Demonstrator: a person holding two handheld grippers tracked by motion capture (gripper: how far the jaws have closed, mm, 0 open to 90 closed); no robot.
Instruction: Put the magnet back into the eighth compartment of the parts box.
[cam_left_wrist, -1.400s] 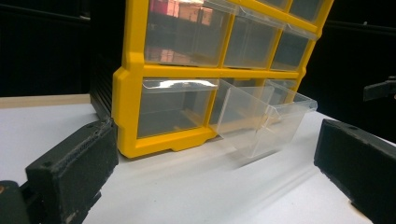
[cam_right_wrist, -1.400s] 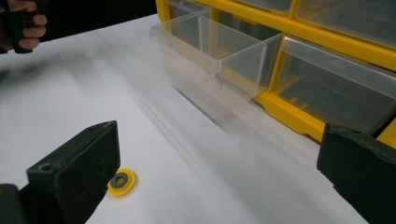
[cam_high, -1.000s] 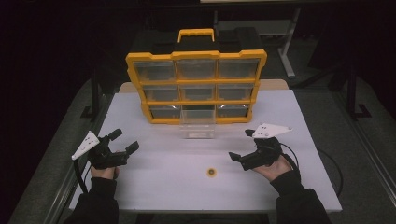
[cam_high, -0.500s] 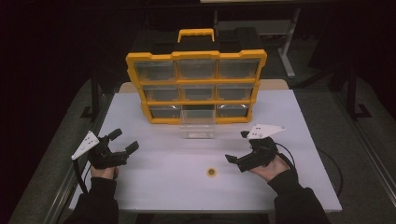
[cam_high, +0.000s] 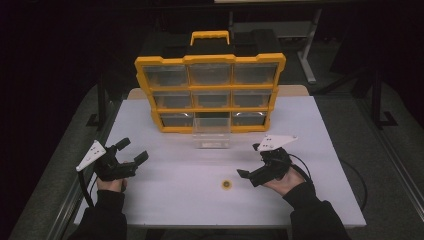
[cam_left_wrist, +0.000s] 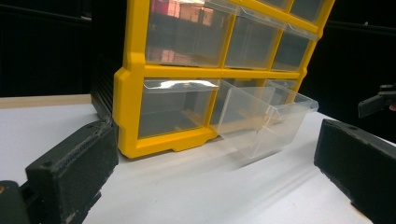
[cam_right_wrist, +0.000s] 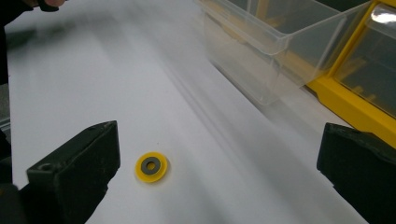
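One small yellow ring (cam_high: 227, 184) with a dark centre lies flat on the white table (cam_high: 165, 200), well in front of the yellow drawer cabinet (cam_high: 210, 92) and toward the person's right; the right gripper (cam_high: 248, 176) sits just beside it, its tips aimed at the ring from the ring's right, apart from it and not touching; in the right gripper view the ring (cam_right_wrist: 151, 166) lies on the table between the two black jaws, much nearer the left-hand jaw than the other, and nothing is between the jaws but bare table and the ring; those jaws stand wide apart, released, holding nothing; the left gripper (cam_high: 135, 152) rests near the table's left edge, well apart from the ring, with its jaws also spread and empty; in the left gripper view they frame the cabinet's lower corner (cam_left_wrist: 154, 140).

Counted: one ring; one cabinet with nine clear drawer slots in three rows of three; one clear drawer (cam_high: 212, 138) pulled out from the middle of the bottom row, standing on the table just in front of the cabinet, between the two grippers and farther back than either; two grippers, one in each hand; one orange handle (cam_high: 210, 36) on top of the cabinet.
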